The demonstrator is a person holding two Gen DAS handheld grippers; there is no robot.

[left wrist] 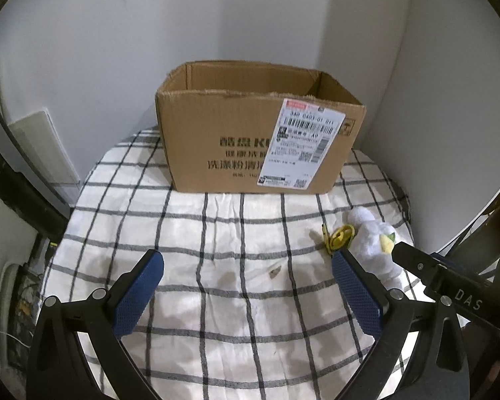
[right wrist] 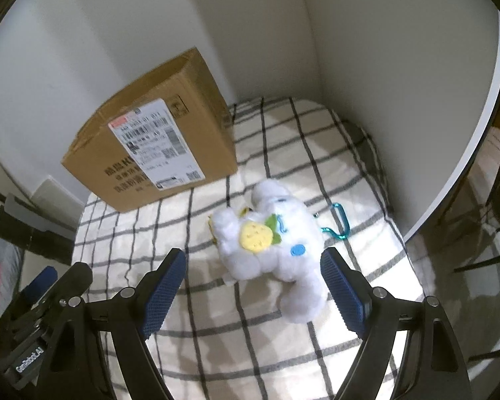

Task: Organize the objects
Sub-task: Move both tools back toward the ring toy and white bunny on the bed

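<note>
Here, your right claw [right wrist: 253, 286] stands released, the white plush toy [right wrist: 276, 246] straight ahead between its fingers, long axis slanting toward the right finger; left claw [left wrist: 246, 283], also released, sits farther off.

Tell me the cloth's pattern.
White cloth with a dark grid check; the left wrist view shows it best.

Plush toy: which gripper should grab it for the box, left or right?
Right. The right gripper is open with the plush toy between its fingers; the left gripper faces bare cloth, the toy off beside it.
</note>
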